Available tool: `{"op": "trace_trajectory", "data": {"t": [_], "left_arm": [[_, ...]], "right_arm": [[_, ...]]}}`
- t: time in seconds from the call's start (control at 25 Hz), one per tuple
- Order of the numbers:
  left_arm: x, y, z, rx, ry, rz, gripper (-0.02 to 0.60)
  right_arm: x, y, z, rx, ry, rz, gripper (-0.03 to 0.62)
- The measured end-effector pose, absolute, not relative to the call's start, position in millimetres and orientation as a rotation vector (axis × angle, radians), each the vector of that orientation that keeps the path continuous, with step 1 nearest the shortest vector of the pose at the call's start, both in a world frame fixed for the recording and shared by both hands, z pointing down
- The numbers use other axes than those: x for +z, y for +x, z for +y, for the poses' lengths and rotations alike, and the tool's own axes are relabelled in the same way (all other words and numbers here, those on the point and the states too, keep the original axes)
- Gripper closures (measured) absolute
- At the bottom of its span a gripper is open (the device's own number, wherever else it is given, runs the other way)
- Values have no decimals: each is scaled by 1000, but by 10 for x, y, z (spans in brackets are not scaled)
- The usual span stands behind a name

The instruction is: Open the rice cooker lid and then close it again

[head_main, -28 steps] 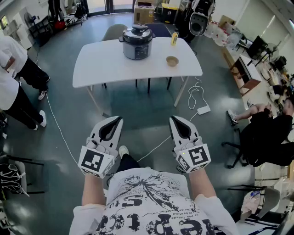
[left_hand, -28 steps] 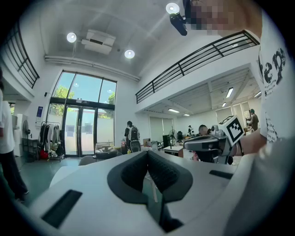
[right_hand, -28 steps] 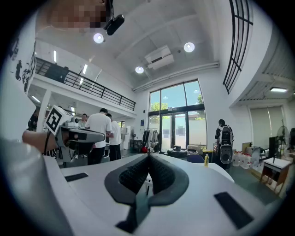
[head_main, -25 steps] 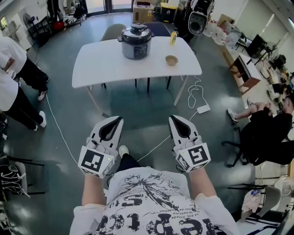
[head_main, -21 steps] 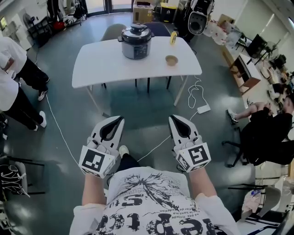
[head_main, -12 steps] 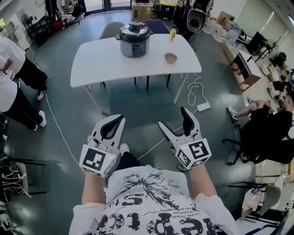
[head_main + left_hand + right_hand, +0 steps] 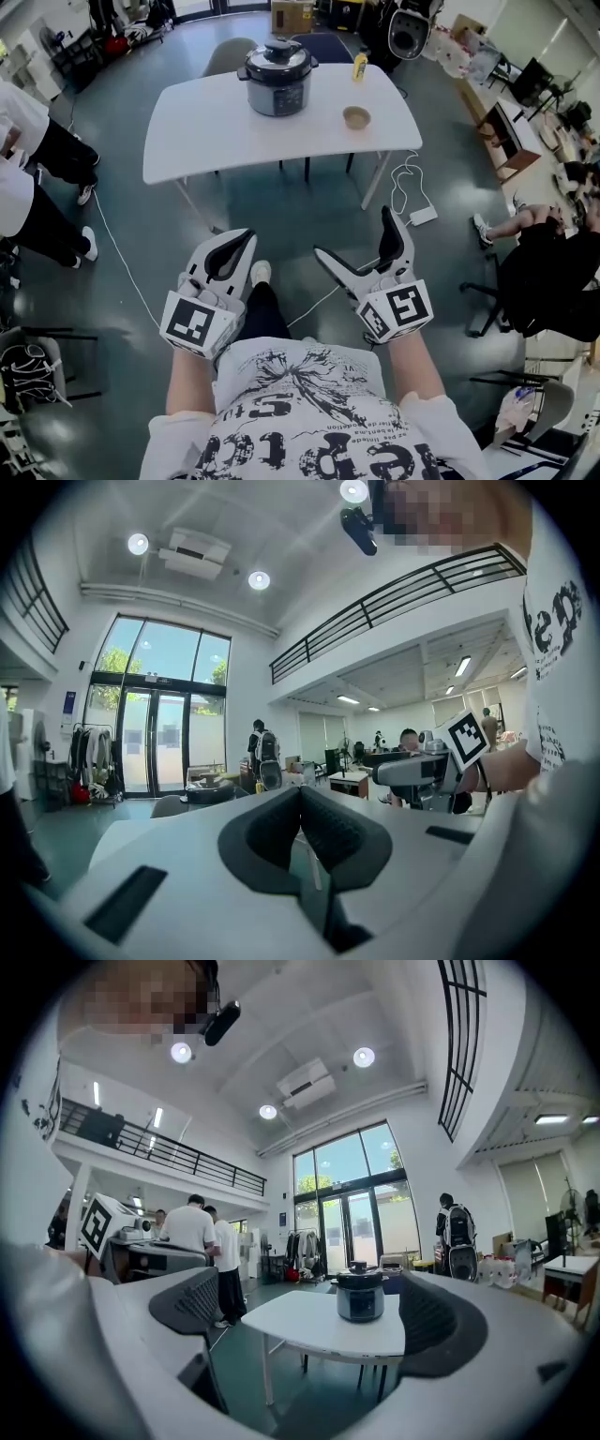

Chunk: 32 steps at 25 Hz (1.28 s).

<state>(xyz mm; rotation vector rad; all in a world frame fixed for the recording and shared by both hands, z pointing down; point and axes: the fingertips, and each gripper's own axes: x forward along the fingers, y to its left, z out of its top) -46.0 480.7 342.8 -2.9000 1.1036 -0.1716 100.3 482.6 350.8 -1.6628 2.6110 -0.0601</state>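
Since the earlier frames the right gripper [image 7: 354, 232] has just been opening its jaws, from pressed together to a wide V with nothing between them, and the person has taken a step toward the table [image 7: 206, 122]. The left gripper [image 7: 242, 236] has its jaws closed tip to tip and holds nothing, as the left gripper view confirms. The rice cooker [image 7: 277, 78] stands well ahead of both sets of fingers, on the far side of the table, with its lid [image 7: 278, 56] down; in the right gripper view it sits framed in the gap between the spread jaws, far off. The step in hand looks like the approach, before any contact. The next move probably calls for walking up until the cooker is within reach, then bringing the open right jaws to the lid's knob or release, perhaps with the left steadying the body.
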Motion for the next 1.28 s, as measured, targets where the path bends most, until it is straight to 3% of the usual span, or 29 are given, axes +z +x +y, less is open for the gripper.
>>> {"op": "trace_trajectory", "data": {"t": [0.28,0.8,1.28], "left_arm": [[3639,-219,3416,-142,-2911,1038,569],[3413,-1203,187,-53,-2977,1020,569],[3477,-1216,-1236,-78,-2961,1045,569]], "right_arm": [[3703,1113,3491,-71,-1653,2615,-4],[3629,198,256,-195,-1778,2613,-3],[3860,67,-1267,-309,-1742,2737,0]]}}
